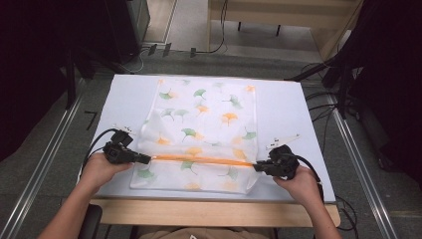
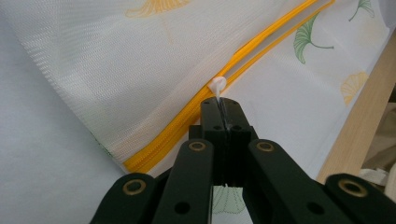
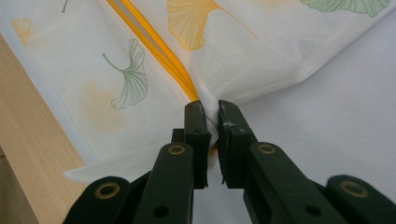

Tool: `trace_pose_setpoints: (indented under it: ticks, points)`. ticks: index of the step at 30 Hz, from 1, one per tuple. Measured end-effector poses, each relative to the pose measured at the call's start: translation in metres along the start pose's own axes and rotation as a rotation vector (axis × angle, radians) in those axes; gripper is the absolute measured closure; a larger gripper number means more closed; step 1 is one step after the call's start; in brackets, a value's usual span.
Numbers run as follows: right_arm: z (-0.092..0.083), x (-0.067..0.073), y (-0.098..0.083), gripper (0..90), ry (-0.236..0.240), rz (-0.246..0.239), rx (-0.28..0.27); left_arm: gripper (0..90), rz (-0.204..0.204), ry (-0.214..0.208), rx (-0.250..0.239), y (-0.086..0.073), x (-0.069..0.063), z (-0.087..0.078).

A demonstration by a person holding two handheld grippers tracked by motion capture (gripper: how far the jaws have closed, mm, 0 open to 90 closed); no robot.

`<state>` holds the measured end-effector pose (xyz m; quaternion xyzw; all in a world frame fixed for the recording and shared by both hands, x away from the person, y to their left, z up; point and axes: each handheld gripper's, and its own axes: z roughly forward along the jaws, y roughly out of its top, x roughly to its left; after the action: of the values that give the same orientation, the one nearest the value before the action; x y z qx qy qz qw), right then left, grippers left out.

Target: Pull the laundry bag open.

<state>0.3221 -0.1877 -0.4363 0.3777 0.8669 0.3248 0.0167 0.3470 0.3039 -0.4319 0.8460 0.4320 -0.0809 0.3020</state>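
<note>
Between our two grippers lies a mesh laundry bag [image 1: 204,132] flat on the surface [image 1: 283,107]. Our left gripper [image 2: 219,109] pinches the white zipper pull [image 2: 217,85]; our right gripper [image 3: 211,119] clamps the bag's corner at the orange zipper [image 1: 204,160] end. Pulling askew could snag the mesh.

White mesh laundry bag [image 1: 201,132] printed with green and orange ginkgo leaves, lying flat on the table, its long axis running away from the person. An orange zipper [image 1: 204,160] crosses the bag near its near edge, from side to side. In the left gripper view the zipper's two tapes lie apart beyond the white pull tab [image 2: 217,86] and joined behind it. At the zipper's right end, the mesh is bunched and puckered, rising slightly off the table surface.
</note>
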Motion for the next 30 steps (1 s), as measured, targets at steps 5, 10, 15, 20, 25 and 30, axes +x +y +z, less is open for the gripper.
trace_pose_setpoints:
  ticks: [5,10,15,20,25,30]
  points:
    - [0.0007,-0.0002,-0.0001,85.1,0.003,-0.004,0.000,90.0,-0.001,0.001,-0.003,0.0000,0.0000,-0.0002]
    - [0.0007,-0.0003,-0.0003,85.2,0.003,-0.003,0.000,90.0,0.000,0.001,-0.004,0.0002,-0.0006,-0.0004]
    - [0.0009,-0.0003,-0.0003,85.1,0.000,-0.001,0.003,90.0,0.000,0.002,-0.005,0.0001,-0.0006,-0.0002]
    - [0.0011,-0.0005,-0.0004,85.1,0.001,-0.004,0.002,90.0,-0.001,0.000,-0.004,0.0001,-0.0005,-0.0002]
    - [0.0012,-0.0007,-0.0006,85.1,0.005,-0.003,0.005,90.0,-0.005,-0.004,-0.006,-0.0004,-0.0002,-0.0007]
    - [0.0017,-0.0005,-0.0004,85.1,-0.002,-0.007,0.008,90.0,-0.009,-0.005,-0.005,-0.0019,0.0016,-0.0019]
